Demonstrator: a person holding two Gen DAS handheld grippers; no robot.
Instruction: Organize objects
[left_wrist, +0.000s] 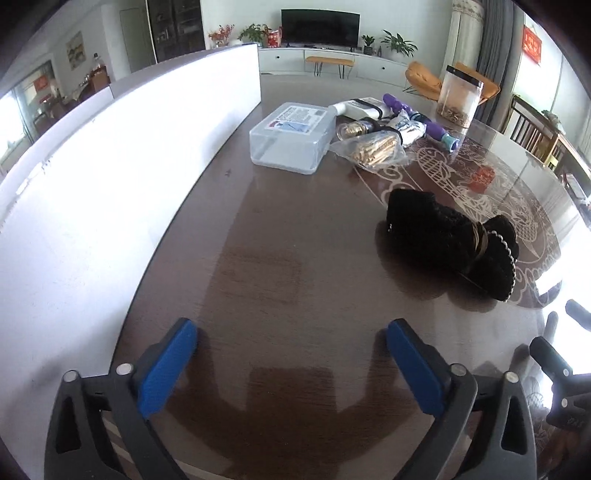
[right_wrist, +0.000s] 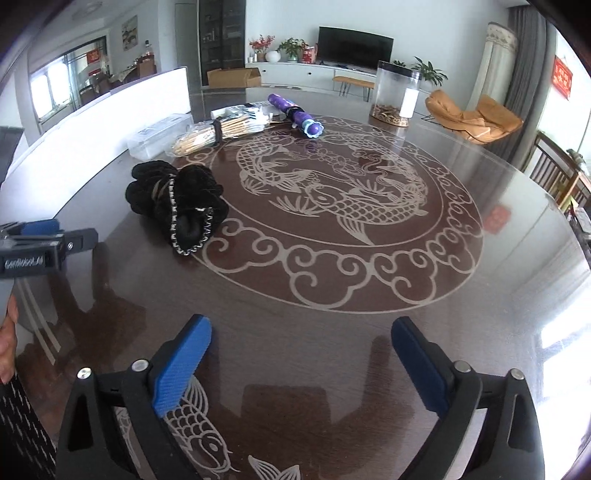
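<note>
- Your left gripper (left_wrist: 291, 354) is spread wide with nothing between the blue pads, just bare dark table (left_wrist: 258, 236) under it.
- From that gripper, the clear plastic box (left_wrist: 291, 136) sits around 12 o'clock, far side of the table, right by the white board (left_wrist: 122, 155).
- Black fabric bundle (right_wrist: 177, 199) is at about 1 o'clock from your left gripper and 11 o'clock from your right.
- Bagged sticks (left_wrist: 373, 149), the purple tube (right_wrist: 295, 114) and the clear jar (right_wrist: 395, 94) are clustered at the far side.
- Your right gripper (right_wrist: 301, 354) is wide open too, empty, over the fish pattern.
</note>
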